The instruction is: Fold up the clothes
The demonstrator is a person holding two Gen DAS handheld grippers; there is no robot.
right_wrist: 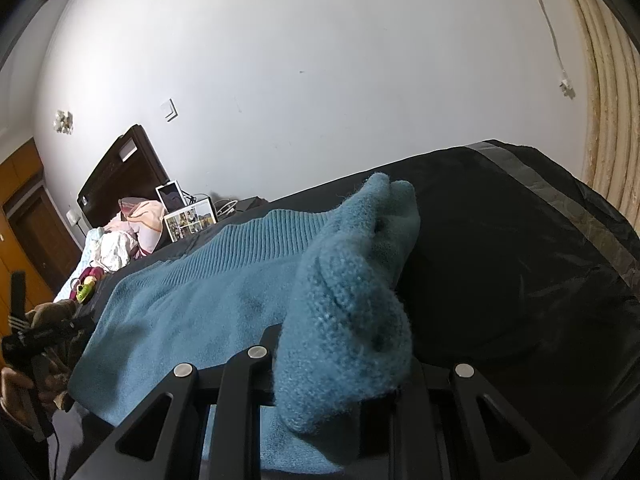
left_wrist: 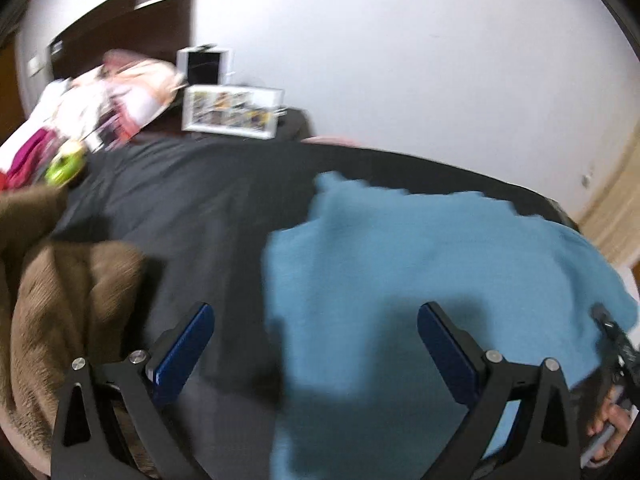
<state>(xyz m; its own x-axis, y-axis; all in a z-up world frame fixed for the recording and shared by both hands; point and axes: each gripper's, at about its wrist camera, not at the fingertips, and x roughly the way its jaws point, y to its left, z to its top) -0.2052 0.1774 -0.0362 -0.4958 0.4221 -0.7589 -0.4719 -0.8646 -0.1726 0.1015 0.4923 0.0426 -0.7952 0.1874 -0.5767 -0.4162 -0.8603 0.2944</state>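
Note:
A blue knit sweater lies spread on the dark bedcover. My left gripper hovers open above the sweater's left edge, holding nothing. In the right wrist view the sweater spreads to the left, and a bunched fold of it rises between the closed fingers of my right gripper, which is shut on that fold. The fingertips are hidden under the knit. The right gripper also shows in the left wrist view at the sweater's right edge.
A brown fuzzy garment lies at the left on the bed. A pile of pink and white clothes and a green toy sit at the far left. A framed photo collage leans by the wall. A curtain hangs at the right.

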